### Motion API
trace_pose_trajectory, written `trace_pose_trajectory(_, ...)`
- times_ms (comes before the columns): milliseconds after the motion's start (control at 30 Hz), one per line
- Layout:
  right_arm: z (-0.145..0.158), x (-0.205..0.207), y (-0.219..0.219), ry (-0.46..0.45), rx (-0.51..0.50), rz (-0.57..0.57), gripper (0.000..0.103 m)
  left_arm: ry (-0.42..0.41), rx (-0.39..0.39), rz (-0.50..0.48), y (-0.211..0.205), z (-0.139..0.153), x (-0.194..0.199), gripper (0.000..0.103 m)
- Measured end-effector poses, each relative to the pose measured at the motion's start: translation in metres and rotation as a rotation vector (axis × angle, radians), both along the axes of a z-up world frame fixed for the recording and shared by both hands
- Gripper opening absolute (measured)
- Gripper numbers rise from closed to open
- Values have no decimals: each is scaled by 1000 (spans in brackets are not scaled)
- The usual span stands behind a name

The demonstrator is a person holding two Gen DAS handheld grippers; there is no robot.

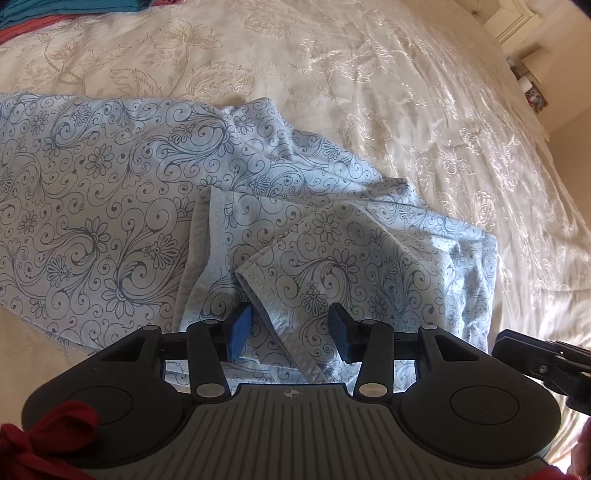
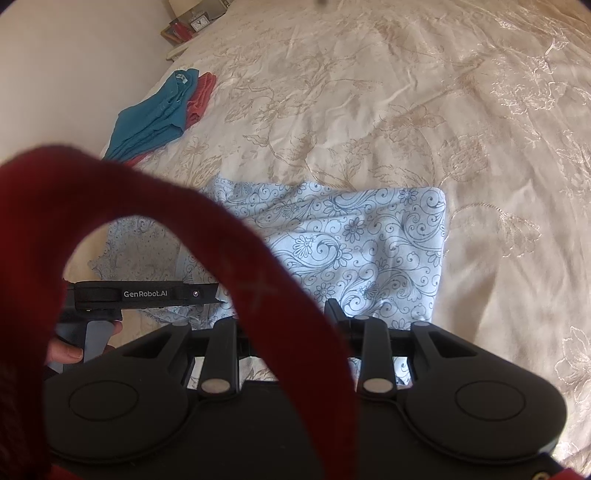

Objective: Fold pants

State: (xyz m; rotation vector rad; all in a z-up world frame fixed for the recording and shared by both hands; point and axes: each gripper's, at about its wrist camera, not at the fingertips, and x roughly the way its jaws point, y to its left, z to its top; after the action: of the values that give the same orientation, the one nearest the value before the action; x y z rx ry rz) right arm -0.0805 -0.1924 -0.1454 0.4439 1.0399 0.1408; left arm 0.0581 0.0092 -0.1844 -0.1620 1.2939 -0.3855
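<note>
Light blue pants (image 1: 110, 206) with a dark swirl-and-flower print lie rumpled on a cream bedspread (image 1: 369, 92). The leg ends are folded over toward me, their hems (image 1: 255, 273) just ahead of my left gripper (image 1: 291, 332). That gripper is open, its blue pads (image 1: 240, 330) hovering over the hem cloth with nothing pinched. In the right wrist view the pants (image 2: 362, 240) show a straight folded right edge. My right gripper (image 2: 288, 314) stands with jaws apart above them. A red strap (image 2: 258, 280) hides its left finger.
Folded teal (image 2: 155, 118) and coral (image 2: 201, 96) clothes lie at the far left of the bed. A bedside shelf with a clock (image 2: 199, 23) stands beyond. A hand (image 2: 66, 350) holds the left gripper's black casing (image 2: 140, 293). Red sleeve (image 1: 37, 443) shows at the lower left.
</note>
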Motion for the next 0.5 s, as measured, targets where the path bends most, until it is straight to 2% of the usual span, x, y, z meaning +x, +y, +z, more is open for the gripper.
trace_pose_trajectory(67,-1,0,0,5,0,0,43,-7,27,2,-3,0,0,38)
trace_pose_trajectory(167,-1,0,0,6,-3,1,43,-26,75,-35,-6,4,0,20)
trace_pose_trajectory(200,-1,1,0,7,-3,1,42,-34,81,-53,-6,7,0,10)
trace_pose_trajectory(400,-2,4,0,5,-15,-8,42,-112,107,-84,12,37,10,8)
trace_pose_trajectory(500,-4,6,0,9,-21,-13,43,-115,122,-95,23,44,21,8)
